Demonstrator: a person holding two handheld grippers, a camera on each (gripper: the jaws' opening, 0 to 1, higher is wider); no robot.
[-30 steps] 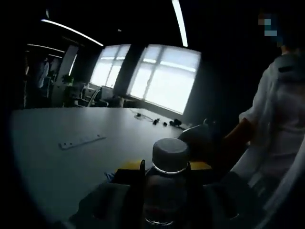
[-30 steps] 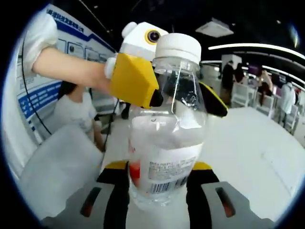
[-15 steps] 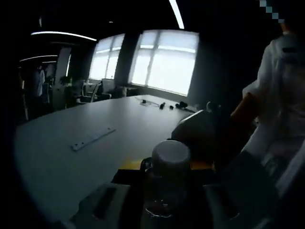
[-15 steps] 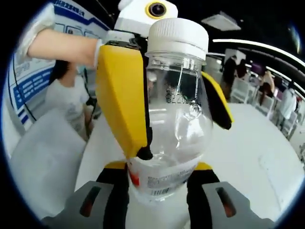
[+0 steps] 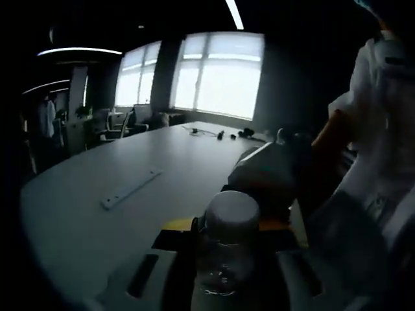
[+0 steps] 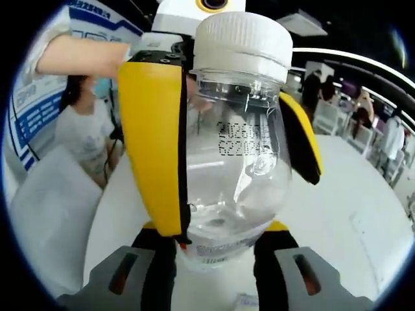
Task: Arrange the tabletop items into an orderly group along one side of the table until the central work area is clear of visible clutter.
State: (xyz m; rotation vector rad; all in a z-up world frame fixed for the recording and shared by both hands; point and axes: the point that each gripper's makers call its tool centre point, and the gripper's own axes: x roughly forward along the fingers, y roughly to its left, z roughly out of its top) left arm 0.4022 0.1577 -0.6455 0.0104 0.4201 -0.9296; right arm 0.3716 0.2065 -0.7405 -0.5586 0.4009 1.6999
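The long pale worktop (image 5: 97,214) runs wide and mostly bare here, only a flat strip (image 5: 130,189) and some small dark bits (image 5: 220,135) lying far off, so the smart play is to keep the clear water bottle (image 6: 237,162) upright and carry it out to one edge, letting one grip go before the other moves. That bottle sits between both pairs of fingers, white cap (image 6: 241,44) up: the right gripper (image 6: 214,243) is clamped on its lower body, while the left gripper (image 5: 224,233), yellow fingers (image 6: 152,142) flanking the shoulder, looks closed on it too, though the dim left gripper view makes that a fair guess.
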